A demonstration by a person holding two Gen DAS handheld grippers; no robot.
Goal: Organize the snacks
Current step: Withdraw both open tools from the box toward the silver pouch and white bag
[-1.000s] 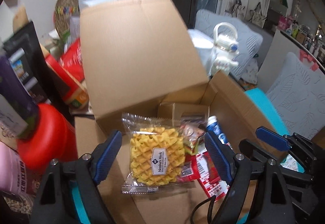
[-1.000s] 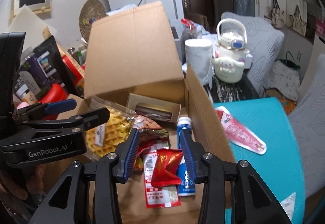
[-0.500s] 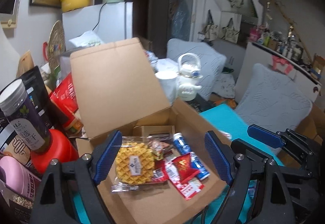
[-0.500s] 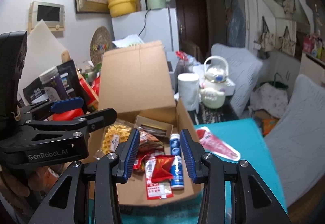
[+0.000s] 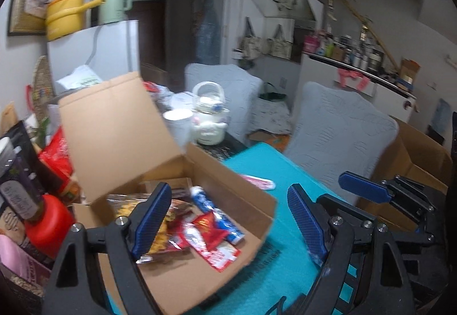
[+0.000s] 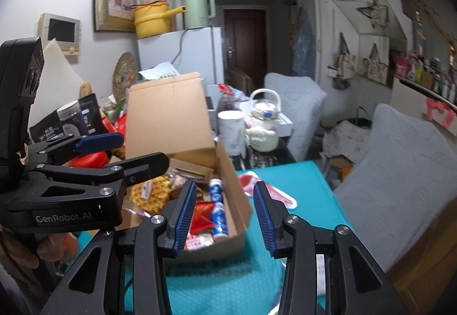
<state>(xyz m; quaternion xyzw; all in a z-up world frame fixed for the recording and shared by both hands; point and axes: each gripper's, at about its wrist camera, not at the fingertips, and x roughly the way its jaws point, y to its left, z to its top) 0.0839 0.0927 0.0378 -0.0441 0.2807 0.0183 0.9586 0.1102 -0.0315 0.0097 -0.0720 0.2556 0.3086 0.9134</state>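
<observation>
An open cardboard box (image 5: 237, 186) (image 6: 232, 186) stands on the teal table (image 6: 308, 200) with its lid up. Inside lie a yellow waffle pack (image 6: 151, 195), a red packet (image 5: 208, 229) (image 6: 202, 213) and a blue tube (image 5: 212, 209) (image 6: 217, 210). A pink-red packet (image 5: 258, 182) (image 6: 271, 195) lies on the cloth just right of the box. My left gripper (image 5: 228, 192) (image 6: 142, 150) hovers open above the box's near side, empty. My right gripper (image 6: 225, 189) (image 5: 357, 197) is beside it on the right, jaws narrower but apart, holding nothing.
A red container (image 5: 48, 226), dark jars and bags crowd the left of the box. A white cup (image 6: 231, 129) and a white kettle (image 6: 264, 126) stand behind it. Grey-covered chairs (image 6: 400, 160) line the table's right side. A person's hand (image 6: 20, 252) holds the left gripper.
Both grippers have drawn back and upward from the box, which now looks smaller and lower in both views. Their openings look unchanged, and the snacks stay in place.
</observation>
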